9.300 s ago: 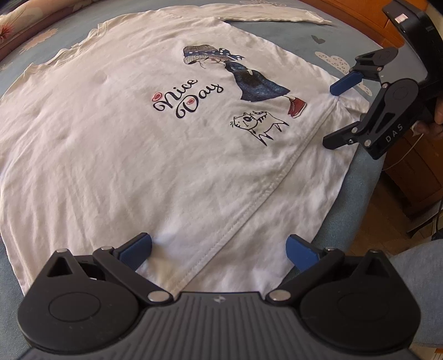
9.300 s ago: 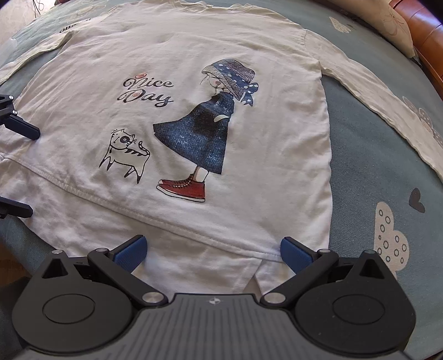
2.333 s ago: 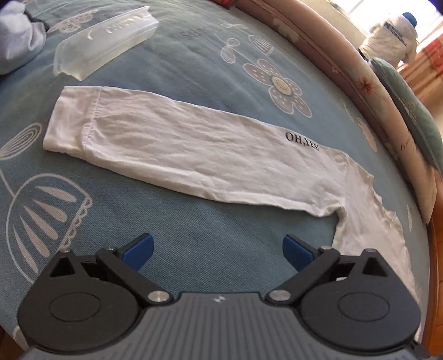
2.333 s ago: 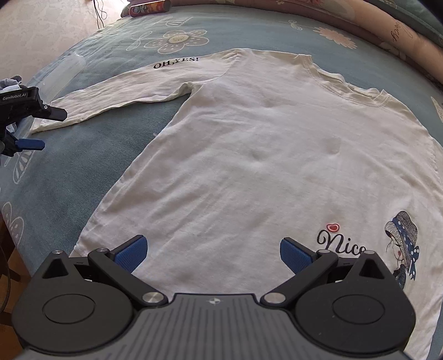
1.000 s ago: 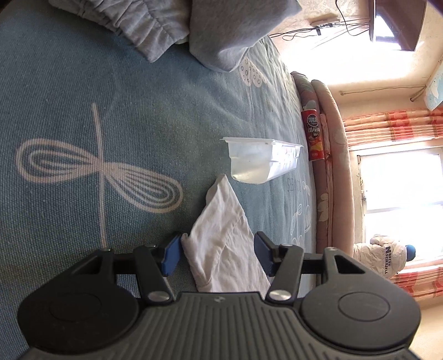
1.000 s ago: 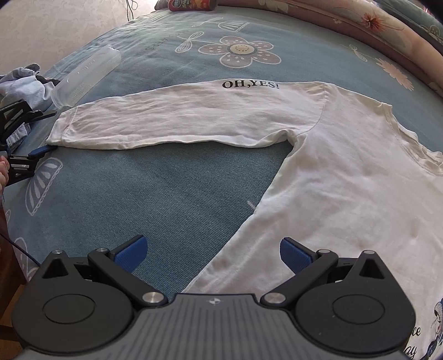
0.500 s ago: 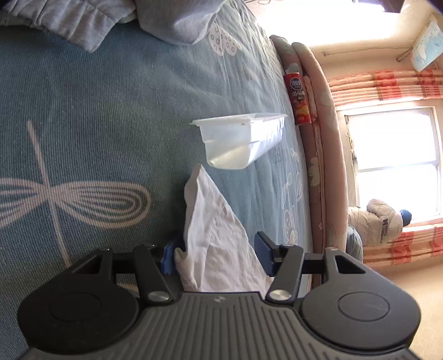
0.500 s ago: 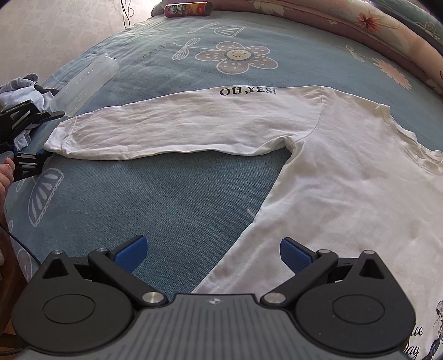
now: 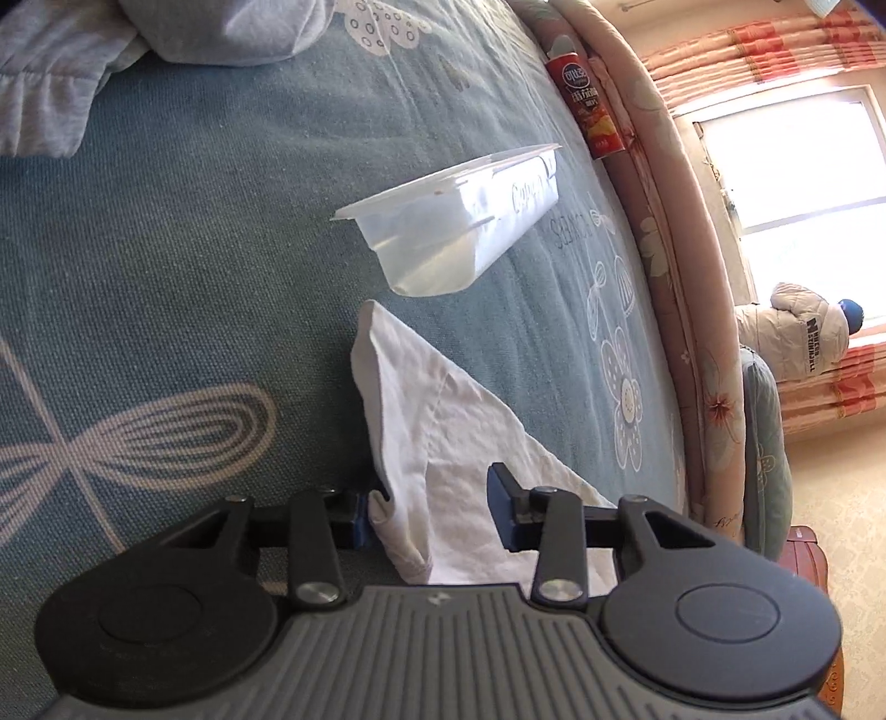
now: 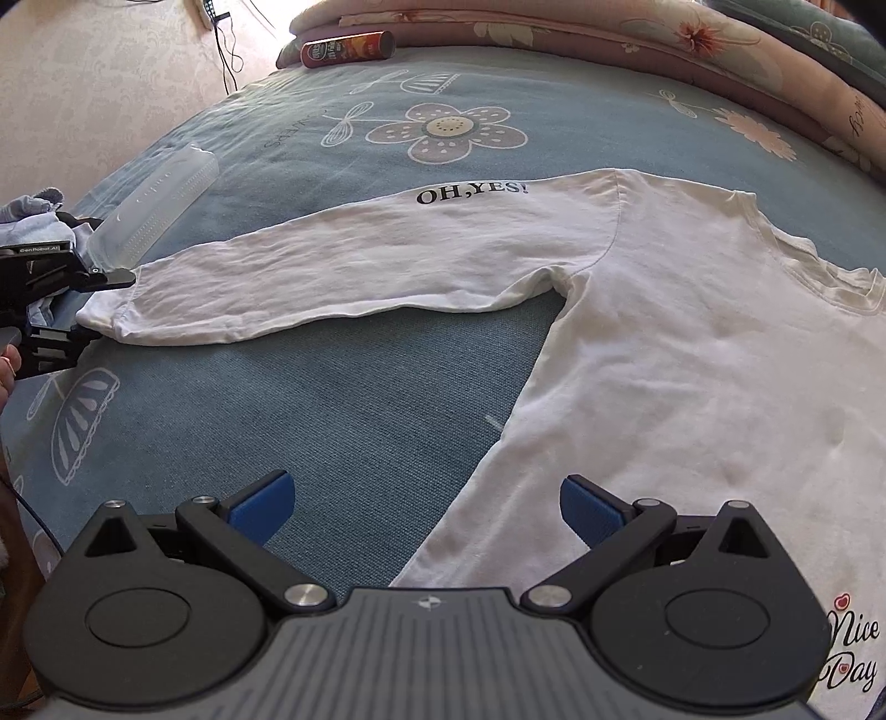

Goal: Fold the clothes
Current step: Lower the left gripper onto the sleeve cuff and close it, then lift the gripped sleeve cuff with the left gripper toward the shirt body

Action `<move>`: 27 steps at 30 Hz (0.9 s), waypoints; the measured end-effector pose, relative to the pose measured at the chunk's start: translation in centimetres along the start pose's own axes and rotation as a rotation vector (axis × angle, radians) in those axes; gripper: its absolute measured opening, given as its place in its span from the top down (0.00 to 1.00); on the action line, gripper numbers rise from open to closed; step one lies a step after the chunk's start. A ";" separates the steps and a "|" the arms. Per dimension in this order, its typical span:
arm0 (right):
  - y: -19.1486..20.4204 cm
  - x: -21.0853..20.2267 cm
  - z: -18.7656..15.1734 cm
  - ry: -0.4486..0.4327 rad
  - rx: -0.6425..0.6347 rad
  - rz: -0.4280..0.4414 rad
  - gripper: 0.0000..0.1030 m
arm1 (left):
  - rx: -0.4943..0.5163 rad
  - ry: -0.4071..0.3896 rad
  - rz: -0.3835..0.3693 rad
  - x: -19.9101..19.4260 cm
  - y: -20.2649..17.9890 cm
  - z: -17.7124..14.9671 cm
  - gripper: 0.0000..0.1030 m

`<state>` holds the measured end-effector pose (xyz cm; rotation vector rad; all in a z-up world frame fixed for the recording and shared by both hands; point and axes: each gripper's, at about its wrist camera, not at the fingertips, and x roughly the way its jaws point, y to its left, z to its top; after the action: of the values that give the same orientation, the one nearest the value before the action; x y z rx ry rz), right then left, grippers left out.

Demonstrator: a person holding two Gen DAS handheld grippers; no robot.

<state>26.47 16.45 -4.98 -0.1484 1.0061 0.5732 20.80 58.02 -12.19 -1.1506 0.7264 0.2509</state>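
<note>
Your left gripper [image 9: 429, 512] sits at the cuff end of the sleeve [image 10: 343, 260] of the white long-sleeved shirt [image 10: 692, 376], which lies spread flat, print side up, on the blue patterned bedspread [image 10: 332, 399]. The jaws are closing, with the cuff [image 9: 410, 432] bunched up between them. In the left wrist view the near blue pad touches a fold of cloth, while the far pad seems to stand just clear of it, so I judge the grip is not yet made. Entry at the cuff makes sense: it is the free end, and taking it there lets you carry the whole sleeve across the body in 1 move.

Your right gripper [image 10: 426, 507] hovers with its jaws wide apart and nothing between them. It hangs over the side edge of the shirt body below the armpit, bedspread under 1 pad and cloth under the other. Judgement: it waits there either to pin the body while the sleeve is pulled, or to take the side seam for the next fold.

The sleeve lies straight out from the shoulder, the "OH,YES!" lettering [image 10: 470, 194] uppermost. A clear plastic tray [image 9: 459, 232] lies just beyond the cuff, apart from it. A crisp can [image 9: 590, 111] rests against the pink padded edge [image 9: 659, 221]. Grey clothing [image 9: 111, 50] is heaped at the far corner.

Risk: a shallow bite on the bunched cuff could slip once you lift.
</note>
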 end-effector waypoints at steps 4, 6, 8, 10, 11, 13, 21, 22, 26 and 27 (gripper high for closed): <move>-0.4 -1.0 -1.2 -0.014 0.015 0.011 0.00 | 0.097 -0.004 0.070 0.0 -1.4 -0.7 0.67; -0.7 -1.6 -1.5 -0.021 0.017 0.017 0.00 | 0.140 0.001 0.145 0.0 -2.3 -0.9 0.80; -1.1 -2.1 -1.6 -0.030 0.015 0.012 0.00 | 0.188 0.009 0.218 0.0 -3.2 -1.0 0.92; -1.6 -2.5 -1.6 -0.041 0.011 0.005 0.00 | 0.225 0.014 0.266 0.2 -4.3 -1.2 0.92; -1.9 -2.8 -1.5 -0.049 0.009 0.003 0.00 | 0.244 0.014 0.288 0.2 -4.7 -1.4 0.92; -2.7 -3.2 -1.5 -0.060 0.007 -0.004 0.00 | 0.283 0.010 0.321 0.1 -5.7 -1.9 0.93; -6.1 -4.7 -2.2 -0.049 0.017 -0.006 0.00 | 0.307 -0.075 0.273 -1.1 -10.8 -2.7 0.93; -6.5 -4.8 -2.3 -0.046 0.011 -0.008 0.00 | 0.307 -0.085 0.263 -1.2 -11.5 -2.9 0.93; -8.4 -5.3 -3.0 -0.032 0.013 -0.015 0.00 | 0.287 -0.088 0.168 -1.1 -14.5 -3.7 0.93; -9.0 -5.4 -3.1 -0.028 0.020 -0.016 0.00 | 0.284 -0.091 0.150 -0.9 -15.4 -4.0 0.93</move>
<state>26.61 5.61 -3.38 -0.1303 0.9828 0.5487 26.78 48.28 -1.12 -0.8115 0.7426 0.3133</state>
